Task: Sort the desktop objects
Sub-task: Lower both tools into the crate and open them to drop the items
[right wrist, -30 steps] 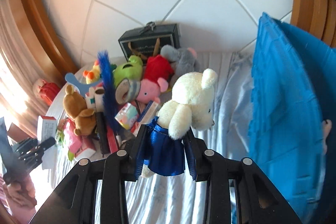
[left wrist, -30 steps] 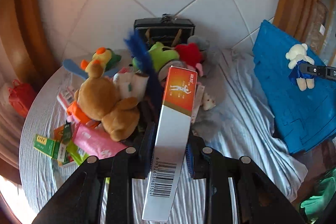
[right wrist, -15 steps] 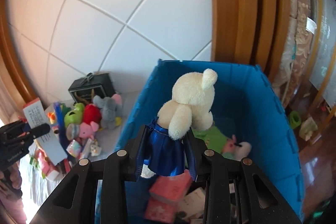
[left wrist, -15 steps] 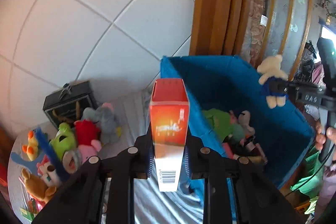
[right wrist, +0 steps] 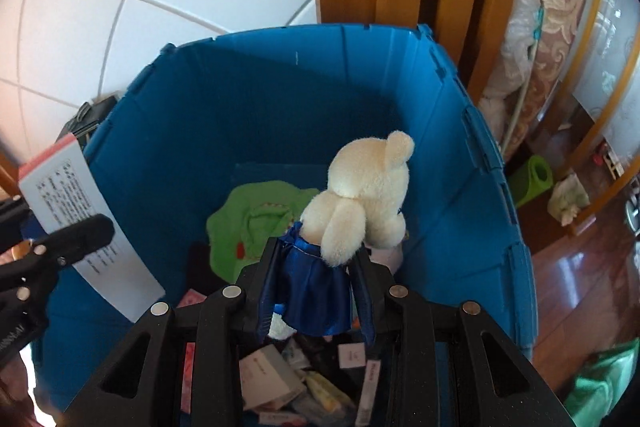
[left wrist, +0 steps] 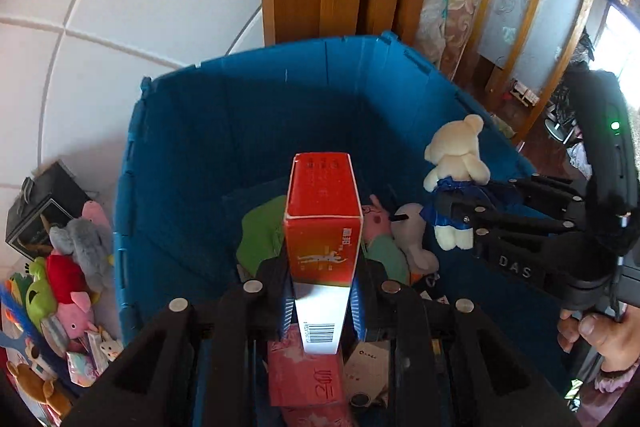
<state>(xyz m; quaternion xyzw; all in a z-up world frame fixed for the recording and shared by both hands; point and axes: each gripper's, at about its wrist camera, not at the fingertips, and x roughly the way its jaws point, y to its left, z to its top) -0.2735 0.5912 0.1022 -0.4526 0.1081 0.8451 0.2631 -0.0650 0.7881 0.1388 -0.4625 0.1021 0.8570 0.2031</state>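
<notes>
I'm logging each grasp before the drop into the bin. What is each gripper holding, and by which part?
The left gripper clamps the orange-and-white box near its barcode end. The right gripper clamps the white teddy bear by its blue skirt.

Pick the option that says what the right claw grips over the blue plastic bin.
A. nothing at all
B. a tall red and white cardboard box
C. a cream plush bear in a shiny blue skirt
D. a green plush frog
C: the right claw is shut on the cream plush bear in a shiny blue skirt, holding it above the open blue plastic bin.
</notes>
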